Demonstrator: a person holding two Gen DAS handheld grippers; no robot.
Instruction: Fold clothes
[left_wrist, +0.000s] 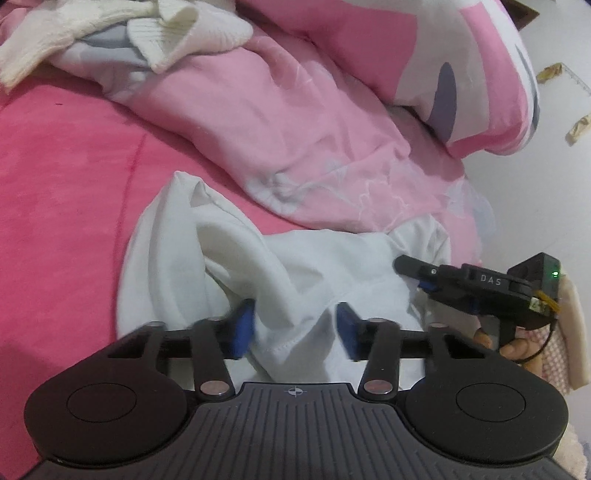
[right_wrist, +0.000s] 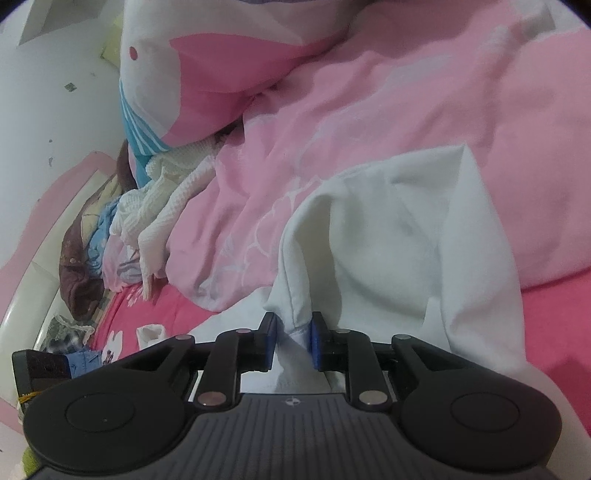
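White garment (left_wrist: 325, 266) lay crumpled on the pink bedsheet (left_wrist: 66, 192), long axis running across the left wrist view. Left gripper (left_wrist: 295, 328) spread, fold between pads untouched. Right gripper (right_wrist: 293, 339) pinched a bunched edge.
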